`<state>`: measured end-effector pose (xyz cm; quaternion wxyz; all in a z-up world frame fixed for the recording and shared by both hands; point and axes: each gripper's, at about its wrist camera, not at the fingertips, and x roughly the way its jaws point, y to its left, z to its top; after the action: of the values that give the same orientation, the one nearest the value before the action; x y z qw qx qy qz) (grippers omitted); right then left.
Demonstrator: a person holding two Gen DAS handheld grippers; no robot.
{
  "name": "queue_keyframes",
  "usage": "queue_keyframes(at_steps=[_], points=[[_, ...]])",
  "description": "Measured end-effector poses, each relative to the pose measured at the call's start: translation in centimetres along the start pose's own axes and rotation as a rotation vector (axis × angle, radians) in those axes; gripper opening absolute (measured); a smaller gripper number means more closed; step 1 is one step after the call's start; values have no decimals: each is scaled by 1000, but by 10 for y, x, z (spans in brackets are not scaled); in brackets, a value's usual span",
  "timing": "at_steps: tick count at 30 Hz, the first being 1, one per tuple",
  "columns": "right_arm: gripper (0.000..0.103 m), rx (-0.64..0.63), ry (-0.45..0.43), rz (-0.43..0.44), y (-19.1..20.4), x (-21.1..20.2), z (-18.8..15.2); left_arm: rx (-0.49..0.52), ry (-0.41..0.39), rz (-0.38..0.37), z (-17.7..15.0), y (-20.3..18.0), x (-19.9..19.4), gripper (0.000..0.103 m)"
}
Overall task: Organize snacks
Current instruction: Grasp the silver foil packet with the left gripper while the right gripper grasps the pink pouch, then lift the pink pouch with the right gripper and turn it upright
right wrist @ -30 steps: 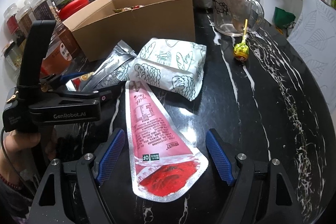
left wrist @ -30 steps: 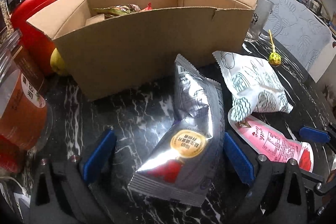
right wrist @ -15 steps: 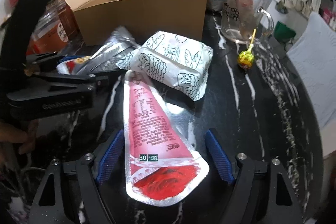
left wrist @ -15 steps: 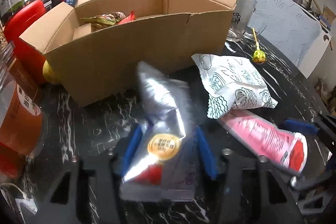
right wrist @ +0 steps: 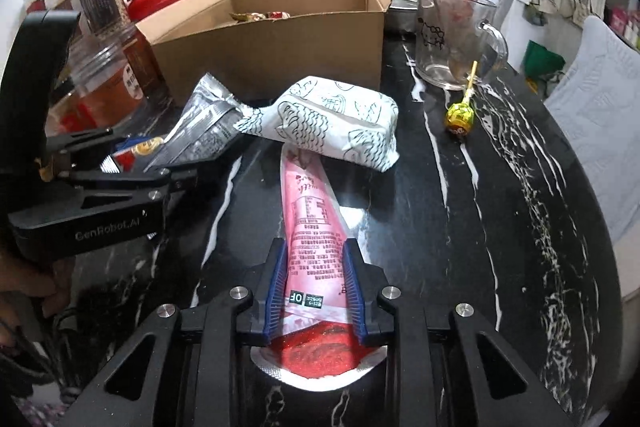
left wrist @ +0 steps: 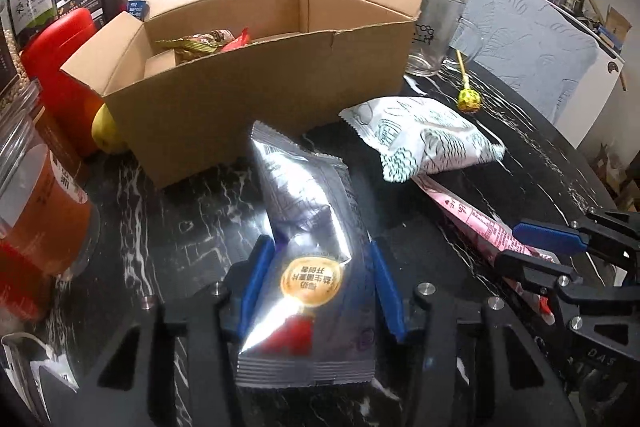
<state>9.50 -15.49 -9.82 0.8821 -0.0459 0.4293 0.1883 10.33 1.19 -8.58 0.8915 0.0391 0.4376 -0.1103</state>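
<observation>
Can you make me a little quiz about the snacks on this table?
1. True or false: the left gripper is shut on the silver packet.
2. What lies partly on top of the pink pouch? A) the lollipop B) the white patterned packet C) the glass mug
3. Fill in: the cardboard box has its flaps ____, with wrapped snacks already inside.

Key: 1 true. 2 B. 3 open. Bonus fact: the right gripper is closing its jaws, with the pink pouch between them and both pads against its sides.
</observation>
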Motion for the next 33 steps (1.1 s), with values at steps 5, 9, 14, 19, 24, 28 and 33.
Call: queue_keyframes(at_steps=[5,9,14,19,24,28,33], points=[[11,-11,-13,14,3,-10,-4,-3,8,-19,-4,-8,-3,49],[4,-30,-7,-4,5,-10,-2,4,20,-37,-8,-13,-5,49],[9,10,17,11,-1,-4,-8,-15,49,-49,-15,-10,-3,49],[73,0,-25,-16,1,-11,-8,-16,38,-34,-18,-6,-4,49],[73,-21,-33,-25,2,-12,-6,-4,37,-17,-15,-4,-3,49],[73,5,-18,-21,-5,-9,-5,-2,41,22,-12,-4,3,75],[81,-16,-2,-43,-10,-7,-2,-35,34,36,-9,7,11,86]])
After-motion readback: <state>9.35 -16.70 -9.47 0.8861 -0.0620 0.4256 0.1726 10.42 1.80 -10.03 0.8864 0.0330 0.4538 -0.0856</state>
